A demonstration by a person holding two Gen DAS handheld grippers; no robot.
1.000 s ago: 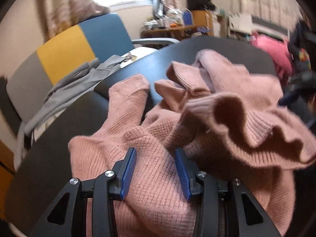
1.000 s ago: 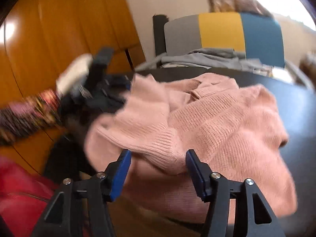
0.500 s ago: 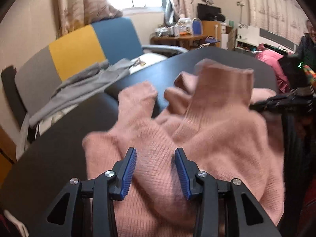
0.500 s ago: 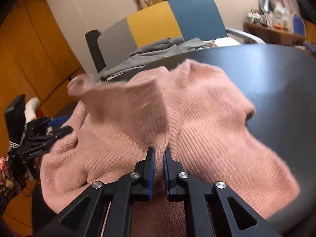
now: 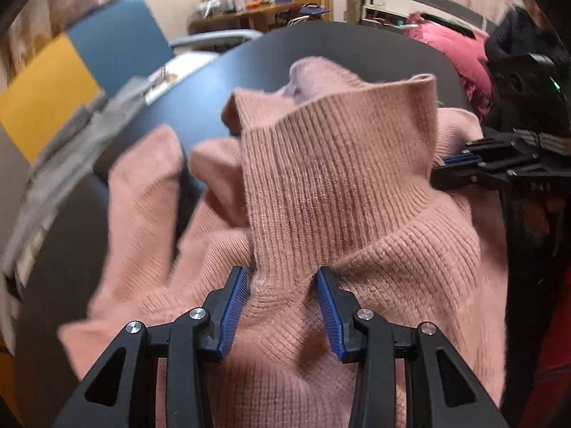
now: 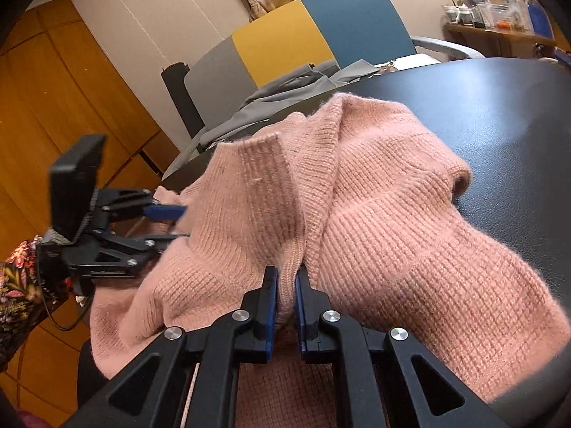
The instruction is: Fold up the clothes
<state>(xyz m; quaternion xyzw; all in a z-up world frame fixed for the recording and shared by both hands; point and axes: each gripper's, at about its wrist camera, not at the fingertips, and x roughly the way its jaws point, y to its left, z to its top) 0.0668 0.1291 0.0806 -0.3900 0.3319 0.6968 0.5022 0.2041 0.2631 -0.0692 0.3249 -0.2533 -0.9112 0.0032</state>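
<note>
1. Pink knit sweater (image 5: 357,221) lies bunched on the dark round worktop (image 6: 499,114), near its front edge, ribbed band standing up in a ridge; not flat yet.
2. Right gripper (image 6: 285,285): fingers narrow, pinched onto a fold of the sweater beside the ribbed band.
3. Left gripper (image 5: 282,285): fingers about half apart, straddling the foot of the ribbed ridge. Knit sits between them and brushes the pads, but no squeeze shows; reads as not gripped.
4. Step in hand, as I judge it: get a second hold, then spread the sweater flat before folding.
5. To do it well: shut the left fingers on one edge layer only, not the whole bunch; draw the two grippers apart evenly so the knit lies flat without stretching; keep the hem from sliding off the worktop's front edge.
6. Around: grey garment (image 6: 285,85) draped over a grey-yellow-blue chair (image 6: 285,35) behind the worktop, clear of the sweater.
</note>
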